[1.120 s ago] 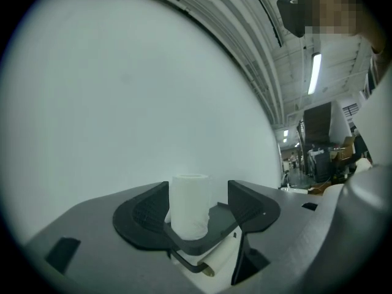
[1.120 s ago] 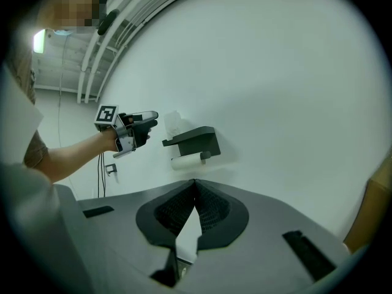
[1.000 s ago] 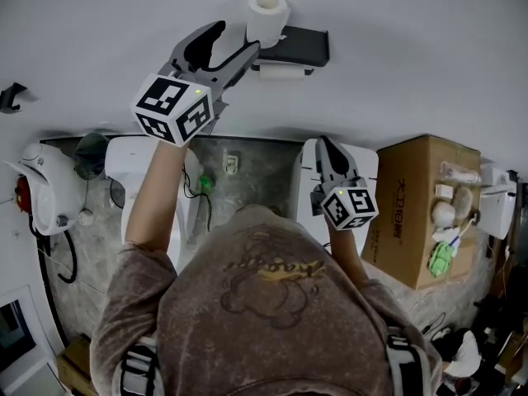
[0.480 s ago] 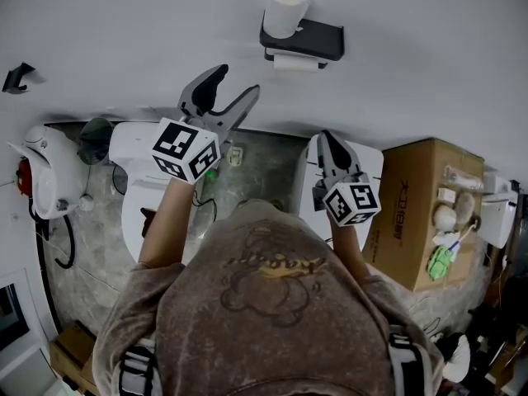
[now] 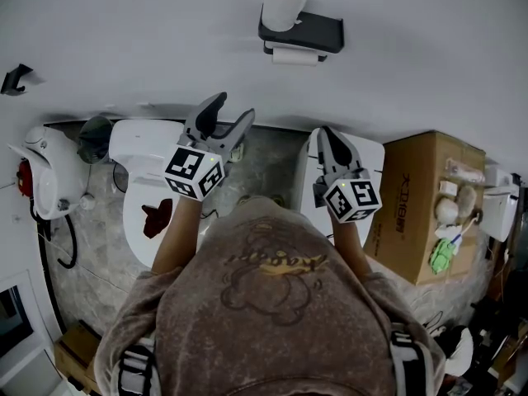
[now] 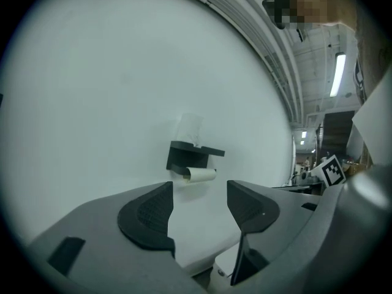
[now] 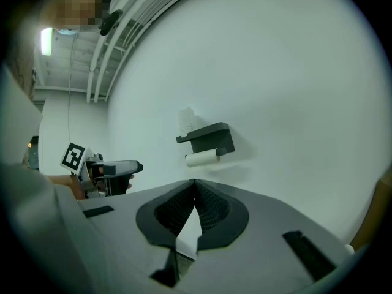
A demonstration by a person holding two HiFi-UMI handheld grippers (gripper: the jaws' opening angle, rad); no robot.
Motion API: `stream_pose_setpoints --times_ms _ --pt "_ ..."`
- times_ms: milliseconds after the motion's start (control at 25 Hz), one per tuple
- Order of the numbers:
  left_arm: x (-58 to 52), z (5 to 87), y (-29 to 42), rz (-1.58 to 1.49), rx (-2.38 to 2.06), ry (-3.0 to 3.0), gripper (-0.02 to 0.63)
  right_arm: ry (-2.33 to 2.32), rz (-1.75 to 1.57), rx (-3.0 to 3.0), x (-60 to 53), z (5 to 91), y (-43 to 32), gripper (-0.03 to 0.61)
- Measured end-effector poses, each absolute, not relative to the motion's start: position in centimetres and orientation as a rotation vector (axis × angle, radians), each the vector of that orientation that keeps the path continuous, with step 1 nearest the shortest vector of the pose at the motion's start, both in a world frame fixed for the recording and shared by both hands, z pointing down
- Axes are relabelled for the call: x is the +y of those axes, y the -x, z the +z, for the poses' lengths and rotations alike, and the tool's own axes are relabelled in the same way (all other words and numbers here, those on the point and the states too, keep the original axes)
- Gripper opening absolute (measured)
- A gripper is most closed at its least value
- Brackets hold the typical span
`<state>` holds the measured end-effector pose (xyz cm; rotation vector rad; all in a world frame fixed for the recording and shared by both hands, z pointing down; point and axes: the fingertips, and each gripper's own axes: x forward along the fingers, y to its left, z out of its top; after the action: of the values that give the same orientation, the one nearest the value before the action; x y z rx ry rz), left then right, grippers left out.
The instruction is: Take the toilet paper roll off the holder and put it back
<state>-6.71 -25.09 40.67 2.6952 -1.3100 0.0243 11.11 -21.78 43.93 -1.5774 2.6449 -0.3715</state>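
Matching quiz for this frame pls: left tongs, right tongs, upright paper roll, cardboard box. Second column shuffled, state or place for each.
1. left tongs
2. right tongs
3. upright paper roll
4. cardboard box

a. shut, nothing held
b. standing on top of the black holder
c. open, nothing between them
d. low at the right of the head view

Pairs: 1-c, 2-a, 3-b, 4-d

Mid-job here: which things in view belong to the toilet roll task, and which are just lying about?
Belongs to the job:
- toilet paper roll, standing on top of the holder
- second roll, hung beneath the holder
- left tongs, open and empty
- right tongs, shut and empty

Just lying about:
- cardboard box
- toilet
- wall hook
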Motion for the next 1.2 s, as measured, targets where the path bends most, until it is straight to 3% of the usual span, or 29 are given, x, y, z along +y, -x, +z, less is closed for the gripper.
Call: stream_pose_setpoints --times_ms 200,440,560,1200 --pt "-24.0 43.3 6.8 0.062 -1.313 -2.65 0.244 1.581 -0.371 2.645 -21.6 44.1 -11.1 -0.002" --pt "-23.8 44.1 7.6 0.039 -1.374 -2.593 0.067 1.572 -0.372 2.657 -21.7 44.3 -11.0 -0.002" --pt "-23.8 44.0 7.8 0.035 -1.394 -2.586 0.024 1.569 -0.373 2.662 -21.8 44.4 -10.9 -0.002" --pt "-23.8 43.3 8.0 -0.016 -1.38 -2.552 0.02 1.558 -0.373 2.687 -22.0 44.9 -10.3 -0.002"
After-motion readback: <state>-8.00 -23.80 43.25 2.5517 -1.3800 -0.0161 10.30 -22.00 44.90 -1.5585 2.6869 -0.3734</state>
